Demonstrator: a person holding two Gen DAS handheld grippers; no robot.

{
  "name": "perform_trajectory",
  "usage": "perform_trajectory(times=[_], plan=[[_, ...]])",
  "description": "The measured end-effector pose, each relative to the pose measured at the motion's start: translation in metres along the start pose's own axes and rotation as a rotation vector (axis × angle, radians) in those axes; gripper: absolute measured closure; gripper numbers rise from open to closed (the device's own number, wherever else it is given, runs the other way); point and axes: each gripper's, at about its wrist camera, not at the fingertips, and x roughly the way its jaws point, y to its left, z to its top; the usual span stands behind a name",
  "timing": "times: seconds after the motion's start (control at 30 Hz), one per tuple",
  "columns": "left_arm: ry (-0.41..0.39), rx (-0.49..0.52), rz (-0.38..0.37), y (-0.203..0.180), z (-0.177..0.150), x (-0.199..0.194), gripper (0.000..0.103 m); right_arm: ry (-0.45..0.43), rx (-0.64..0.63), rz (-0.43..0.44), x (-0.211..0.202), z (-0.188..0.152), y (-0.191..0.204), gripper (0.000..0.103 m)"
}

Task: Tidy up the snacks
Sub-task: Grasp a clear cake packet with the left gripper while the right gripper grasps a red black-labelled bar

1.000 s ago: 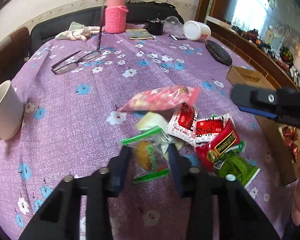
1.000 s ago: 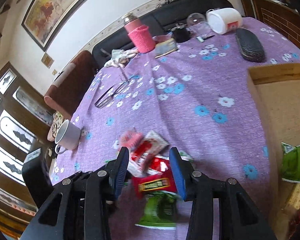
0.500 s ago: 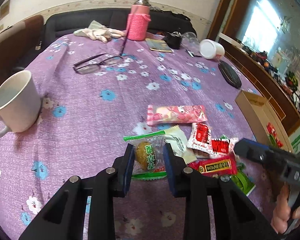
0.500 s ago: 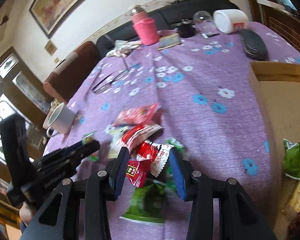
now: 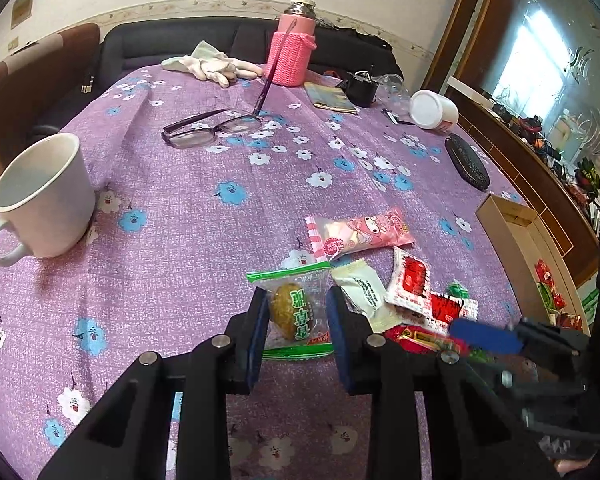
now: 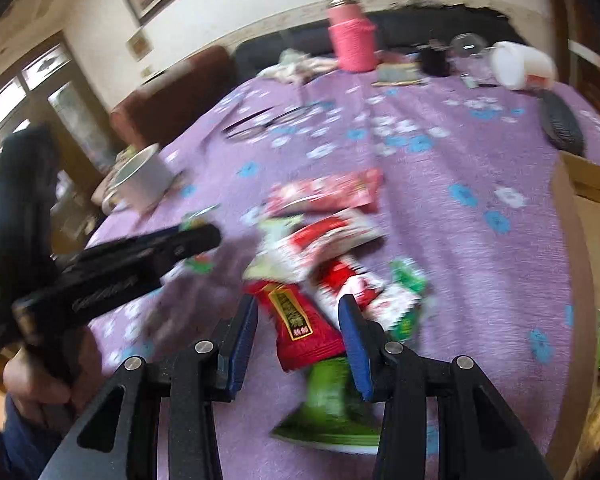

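Observation:
A pile of snack packets lies on the purple flowered tablecloth. My left gripper is open, its fingers on either side of a clear green-edged packet with a yellow-brown cake inside. Beside it lie a white packet, a pink packet and red packets. My right gripper is open, straddling a dark red packet that lies over a green packet. The right wrist view is blurred. A cardboard box with snacks in it stands at the right.
A white mug stands at the left. Glasses, a pink-sleeved flask, white gloves, a tipped white jar and a black case sit farther back. A sofa is behind the table.
My left gripper has come lower and closer around the cake packet. My right gripper has swung down over the dark red packet, with the green packet now under it.

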Motion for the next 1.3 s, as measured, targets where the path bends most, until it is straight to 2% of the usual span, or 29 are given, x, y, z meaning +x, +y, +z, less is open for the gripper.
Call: perform_trajectory(times=[0.07,0.17,0.27,0.4,0.5,0.57,0.6,0.63,0.73,0.87,1.03,1.3], plan=[[0.000,-0.004,0.001,0.001,0.000,0.000,0.075,0.054,-0.062,0.080,0.004,-0.003,0.010,0.057],[0.001,-0.009,0.001,0.002,0.000,0.000,0.075,0.058,-0.109,0.100,0.004,-0.005,0.021,0.057],[-0.002,-0.011,0.002,0.002,0.000,0.000,0.075,0.016,-0.134,-0.018,0.004,-0.004,0.021,0.057],[-0.004,-0.016,0.002,0.003,0.001,-0.001,0.075,0.006,-0.097,-0.015,0.013,0.000,0.021,0.057],[-0.007,-0.014,0.000,0.002,0.001,-0.001,0.075,0.017,-0.118,-0.073,0.024,0.000,0.031,0.057],[-0.012,-0.012,0.006,0.002,0.001,-0.002,0.075,0.018,-0.143,-0.100,0.031,-0.002,0.037,0.067],[-0.013,-0.011,0.009,0.002,0.001,-0.003,0.075,0.015,-0.174,-0.124,0.031,-0.004,0.041,0.082],[-0.015,-0.010,0.011,0.002,0.000,-0.003,0.075,0.015,-0.187,-0.140,0.031,-0.005,0.042,0.082],[-0.011,-0.008,0.005,0.000,0.000,-0.003,0.075,-0.009,-0.157,-0.139,0.024,-0.004,0.034,0.082],[-0.016,0.010,0.000,-0.005,-0.002,-0.002,0.075,-0.086,-0.076,-0.111,0.003,0.001,0.018,0.082],[-0.036,0.056,0.003,-0.017,-0.003,-0.003,0.075,-0.191,-0.026,-0.140,-0.018,0.006,0.009,0.082],[-0.098,0.142,0.013,-0.039,-0.006,-0.012,0.075,-0.231,0.001,-0.141,-0.028,0.009,0.008,0.082]])
